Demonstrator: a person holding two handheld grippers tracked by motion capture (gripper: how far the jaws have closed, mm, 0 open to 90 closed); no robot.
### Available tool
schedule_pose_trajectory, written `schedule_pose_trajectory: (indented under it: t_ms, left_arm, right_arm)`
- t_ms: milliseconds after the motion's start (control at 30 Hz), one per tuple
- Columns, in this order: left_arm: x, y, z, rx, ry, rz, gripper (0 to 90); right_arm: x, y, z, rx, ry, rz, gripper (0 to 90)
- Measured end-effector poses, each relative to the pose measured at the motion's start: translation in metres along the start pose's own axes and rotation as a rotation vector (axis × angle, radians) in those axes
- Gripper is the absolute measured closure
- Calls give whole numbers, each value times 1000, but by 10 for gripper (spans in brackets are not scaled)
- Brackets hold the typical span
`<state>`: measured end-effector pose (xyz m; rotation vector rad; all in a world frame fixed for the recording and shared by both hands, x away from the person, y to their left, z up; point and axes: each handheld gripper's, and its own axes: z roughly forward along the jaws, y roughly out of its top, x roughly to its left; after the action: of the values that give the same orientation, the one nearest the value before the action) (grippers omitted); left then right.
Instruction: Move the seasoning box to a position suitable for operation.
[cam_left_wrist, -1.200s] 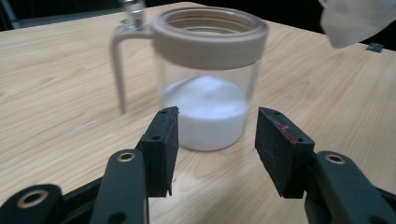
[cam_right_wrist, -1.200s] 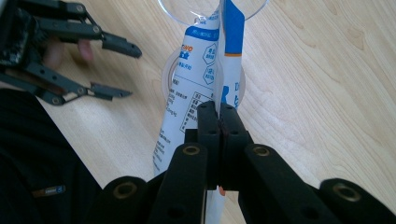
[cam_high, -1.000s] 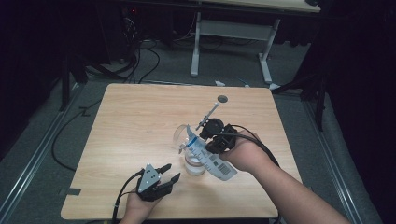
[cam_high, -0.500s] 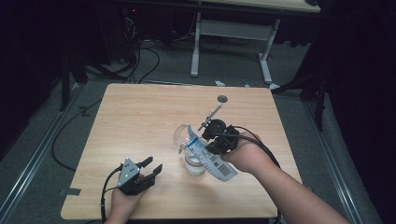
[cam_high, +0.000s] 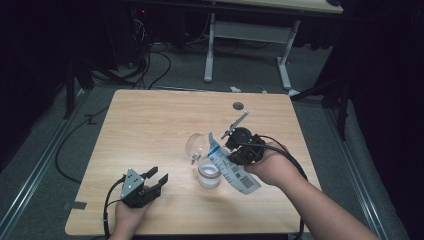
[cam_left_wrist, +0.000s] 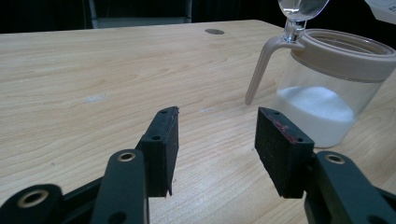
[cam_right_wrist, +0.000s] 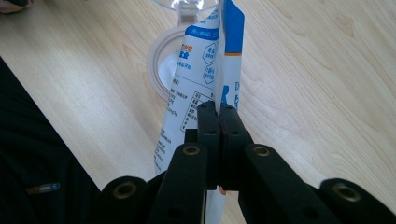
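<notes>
The right claw (cam_right_wrist: 218, 109) is clamping a packet (cam_right_wrist: 205, 60) tilted over the jar (cam_high: 209, 174). The left claw (cam_high: 155, 181), sitting unclenched and empty beside the jar, should be steadying it; pouring slowly should be avoiding spills.

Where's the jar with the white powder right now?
In the high view the jar stands right of the table's centre, under the packet held by the right tongs, well right of the left tongs.

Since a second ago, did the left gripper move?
Yes. The left gripper slid left along the table's near edge, away from the jar, which stayed put.
</notes>
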<state>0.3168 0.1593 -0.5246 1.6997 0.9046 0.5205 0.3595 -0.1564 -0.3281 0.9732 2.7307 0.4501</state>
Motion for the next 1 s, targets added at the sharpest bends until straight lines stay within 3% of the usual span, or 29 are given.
schedule_pose_trajectory:
  t_ms: [467, 1000]
  left_arm:
    - [1, -1, -1, -2, -11, -17, 502]
    - [1, -2, -1, 2, -16, -25, 501]
  right_arm:
    - [-15, -14, 6, 20, -25, 55, 897]
    - [-30, -24, 21, 36, -21, 95, 897]
